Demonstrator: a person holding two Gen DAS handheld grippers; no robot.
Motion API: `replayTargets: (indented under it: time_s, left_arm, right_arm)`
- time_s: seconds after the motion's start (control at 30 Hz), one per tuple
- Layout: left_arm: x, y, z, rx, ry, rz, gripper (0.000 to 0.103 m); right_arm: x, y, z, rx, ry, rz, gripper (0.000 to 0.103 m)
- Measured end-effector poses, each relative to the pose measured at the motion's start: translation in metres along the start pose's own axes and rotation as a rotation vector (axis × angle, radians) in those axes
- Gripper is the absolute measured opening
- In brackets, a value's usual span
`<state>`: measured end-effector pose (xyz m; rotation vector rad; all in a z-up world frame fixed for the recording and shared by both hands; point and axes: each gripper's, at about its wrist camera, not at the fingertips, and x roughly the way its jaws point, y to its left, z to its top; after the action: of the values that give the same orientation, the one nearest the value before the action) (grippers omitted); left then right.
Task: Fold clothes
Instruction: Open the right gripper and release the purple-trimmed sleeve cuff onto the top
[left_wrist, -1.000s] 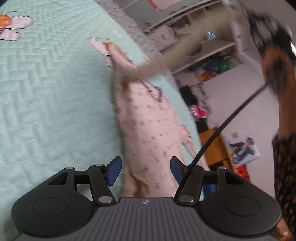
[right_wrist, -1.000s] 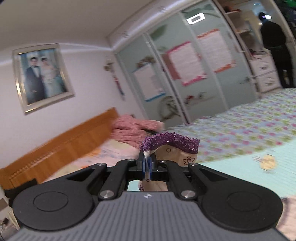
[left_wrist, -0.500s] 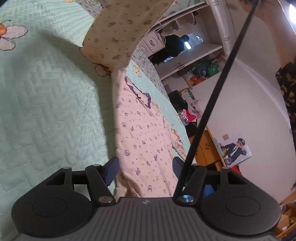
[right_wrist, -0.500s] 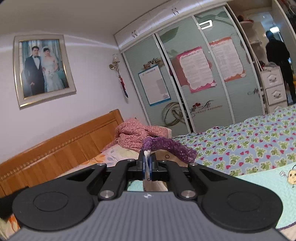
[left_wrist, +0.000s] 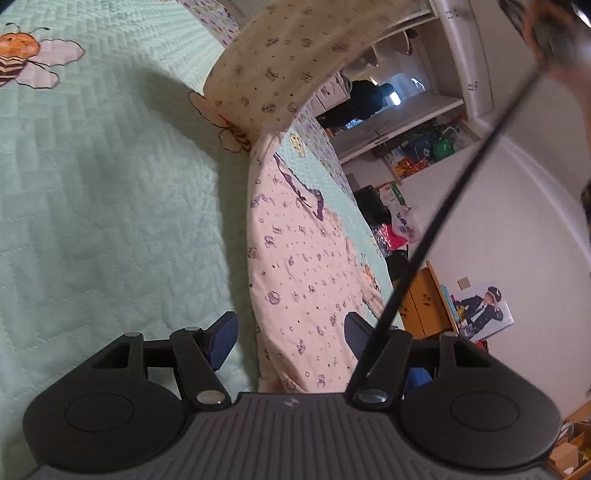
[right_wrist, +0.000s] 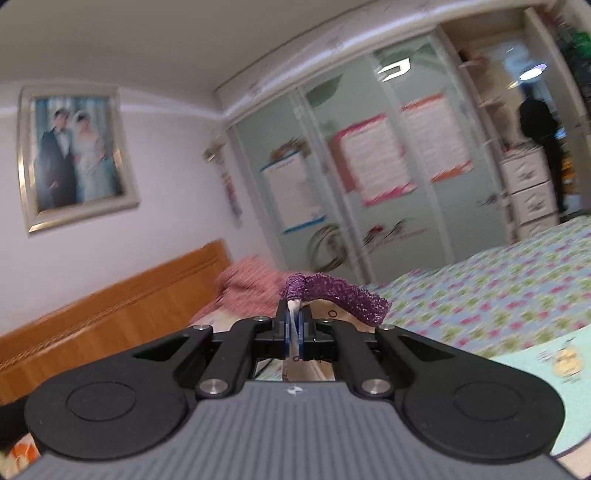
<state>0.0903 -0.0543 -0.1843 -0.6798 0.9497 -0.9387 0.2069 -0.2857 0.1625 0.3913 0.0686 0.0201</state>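
my right gripper (right_wrist: 294, 332) pinches the garment (left_wrist: 303, 288) by its purple trim (right_wrist: 336, 293), mid-fold; left gripper (left_wrist: 290, 334) gapes around it, unclamped. next: lay it over.

A bed (left_wrist: 110, 192) under a mint quilted cover is carrying a cream printed garment (left_wrist: 295, 266), which is lying along its right edge. A pink blanket (right_wrist: 251, 284) is sitting by the wooden headboard (right_wrist: 110, 314).
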Motion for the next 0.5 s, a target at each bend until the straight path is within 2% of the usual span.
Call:
replayTargets:
  time_s: [0.13, 0.23, 0.3, 0.37, 0.47, 0.5]
  left_arm:
    - [0.012, -0.005, -0.004, 0.022, 0.036, 0.008, 0.067]
    - [0.018, -0.006, -0.007, 0.034, 0.06, 0.034, 0.067]
    - [0.021, -0.006, -0.009, 0.043, 0.072, 0.057, 0.067]
    - [0.024, -0.003, -0.01, 0.044, 0.082, 0.072, 0.067]
    - [0.031, 0.0, -0.011, 0.036, 0.085, 0.093, 0.067]
    - [0.032, 0.0, -0.011, 0.033, 0.084, 0.089, 0.067]
  right_arm:
    - [-0.084, -0.078, 0.019, 0.058, -0.07, -0.158, 0.006]
    - [-0.16, -0.15, -0.004, 0.102, -0.097, -0.353, 0.009]
    - [-0.205, -0.198, -0.039, 0.15, -0.05, -0.475, 0.009]
    - [-0.237, -0.243, -0.087, 0.221, 0.047, -0.583, 0.011]
    - [-0.263, -0.303, -0.161, 0.329, 0.22, -0.693, 0.016]
    - [-0.271, -0.316, -0.179, 0.364, 0.243, -0.724, 0.016]
